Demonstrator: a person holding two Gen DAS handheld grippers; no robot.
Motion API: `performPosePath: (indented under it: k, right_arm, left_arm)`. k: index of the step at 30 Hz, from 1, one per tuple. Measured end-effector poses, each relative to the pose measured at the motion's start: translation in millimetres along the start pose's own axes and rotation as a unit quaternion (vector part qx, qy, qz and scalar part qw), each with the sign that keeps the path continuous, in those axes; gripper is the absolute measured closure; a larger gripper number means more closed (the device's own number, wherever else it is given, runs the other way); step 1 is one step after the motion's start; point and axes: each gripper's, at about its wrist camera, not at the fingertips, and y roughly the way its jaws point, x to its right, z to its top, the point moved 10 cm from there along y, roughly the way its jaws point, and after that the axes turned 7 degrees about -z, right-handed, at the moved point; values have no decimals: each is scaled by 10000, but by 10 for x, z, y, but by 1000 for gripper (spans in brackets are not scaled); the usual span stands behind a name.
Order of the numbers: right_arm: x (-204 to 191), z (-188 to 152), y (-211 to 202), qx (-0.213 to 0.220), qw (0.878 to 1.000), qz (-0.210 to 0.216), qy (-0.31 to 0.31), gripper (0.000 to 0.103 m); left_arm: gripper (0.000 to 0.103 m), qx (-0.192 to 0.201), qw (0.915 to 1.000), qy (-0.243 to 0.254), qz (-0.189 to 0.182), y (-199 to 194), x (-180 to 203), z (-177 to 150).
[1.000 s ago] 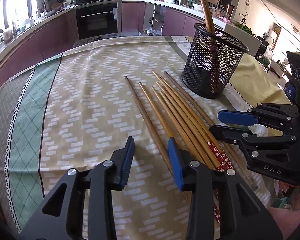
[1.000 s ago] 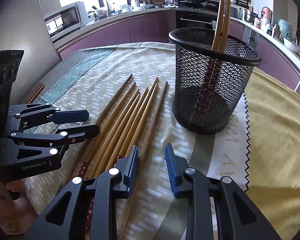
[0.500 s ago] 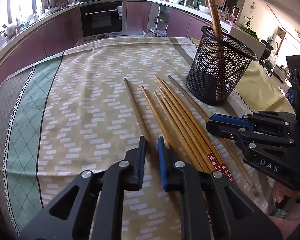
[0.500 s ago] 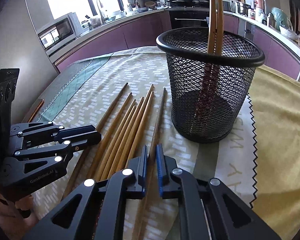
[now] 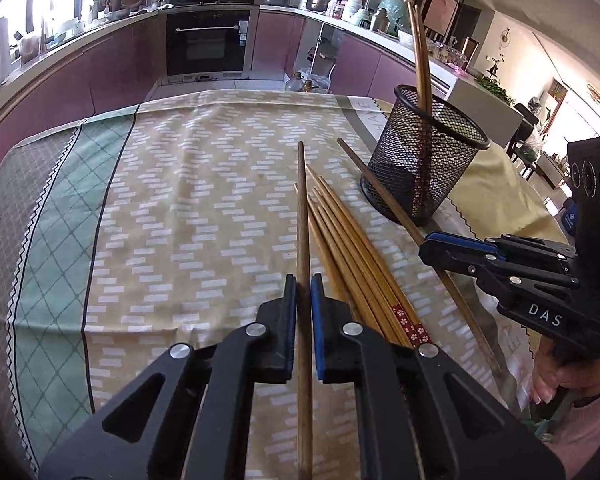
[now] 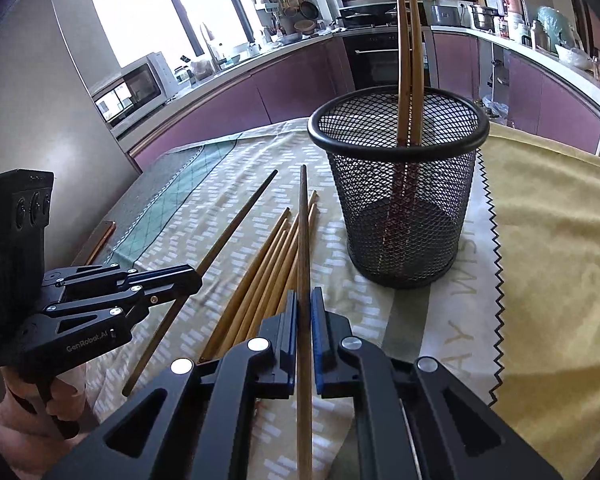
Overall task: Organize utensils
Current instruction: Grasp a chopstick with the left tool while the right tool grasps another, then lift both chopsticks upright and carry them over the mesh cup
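Observation:
A black mesh holder [image 5: 424,168] [image 6: 400,200] stands on the patterned tablecloth with two chopsticks [image 6: 408,60] upright in it. Several light wooden chopsticks [image 5: 348,248] [image 6: 260,280] lie side by side in front of it. My left gripper [image 5: 303,280] is shut on a dark brown chopstick [image 5: 301,200] that points away over the cloth. My right gripper [image 6: 304,294] is shut on another brown chopstick [image 6: 303,232], left of the holder. Each view also shows the other gripper from the side: the right gripper [image 5: 424,242] and the left gripper [image 6: 198,278], each with its stick clamped.
The tablecloth [image 5: 180,220] covers the table, and a yellow cloth [image 6: 552,260] lies to the right of the holder. A person's hand [image 5: 556,376] holds the right gripper's handle. Purple kitchen cabinets and an oven [image 5: 208,44] run behind the table's far edge.
Both pairs of jaws have closed, each on one chopstick at an edge of the row. Both held sticks now point straight ahead, with their far ends swung away from the pile.

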Motion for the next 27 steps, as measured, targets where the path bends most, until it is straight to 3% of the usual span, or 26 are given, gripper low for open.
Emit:
performPosePath:
  k: [10,20,27]
  right_arm:
    - [-41,176,-375,459,9982,386,22,97]
    - [97,457,-799,1142,9927,383,116,97]
    - [166,621,-1008,1484,9882,353,99,97]
  left_arm:
    - [95,386,9976,212,-526,-424,294,185]
    - [95,917,9891,412,-1079,-936,613,484]
    - [95,1357,9818,494,-1237,-1110,770,713]
